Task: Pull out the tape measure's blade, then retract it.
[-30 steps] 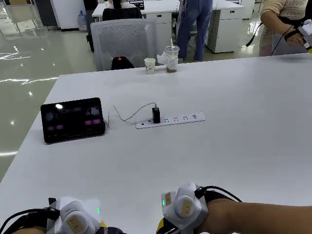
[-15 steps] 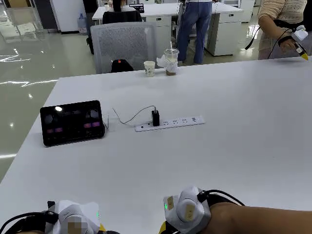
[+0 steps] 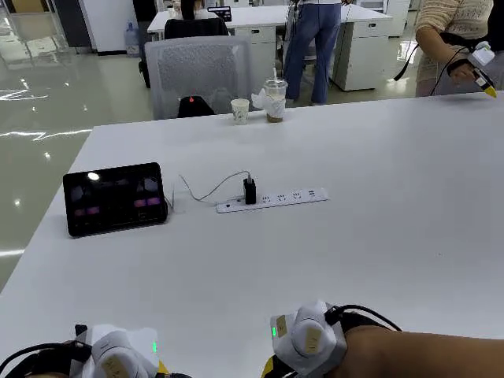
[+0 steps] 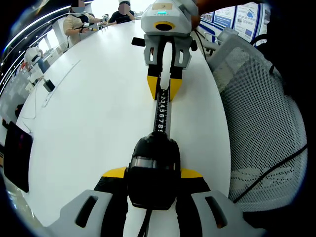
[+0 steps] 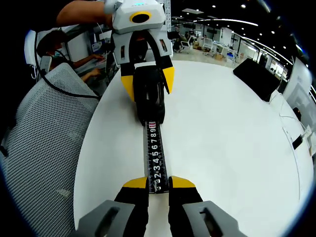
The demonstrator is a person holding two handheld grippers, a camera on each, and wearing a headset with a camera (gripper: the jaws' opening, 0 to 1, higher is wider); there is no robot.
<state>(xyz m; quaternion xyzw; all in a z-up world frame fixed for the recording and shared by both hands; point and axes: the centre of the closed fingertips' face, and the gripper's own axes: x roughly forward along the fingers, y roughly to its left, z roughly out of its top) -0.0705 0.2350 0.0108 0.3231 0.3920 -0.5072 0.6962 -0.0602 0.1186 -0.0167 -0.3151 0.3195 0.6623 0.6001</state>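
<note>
At the near edge of the white tabletop [image 5: 222,148], the left tool [image 4: 153,174] clamps the black tape measure case [image 4: 153,150]. The right tool [image 5: 158,183] pinches the tip of its black, white-numbered blade [image 5: 153,148], drawn out a short way between them. Bare surface stretches beyond; a white power strip [image 3: 272,198] lies well apart.

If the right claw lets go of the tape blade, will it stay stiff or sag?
Probably stiff: the blade runs straight from the case to the right claw. Only a short length is out, so sagging seems unlikely.
</note>
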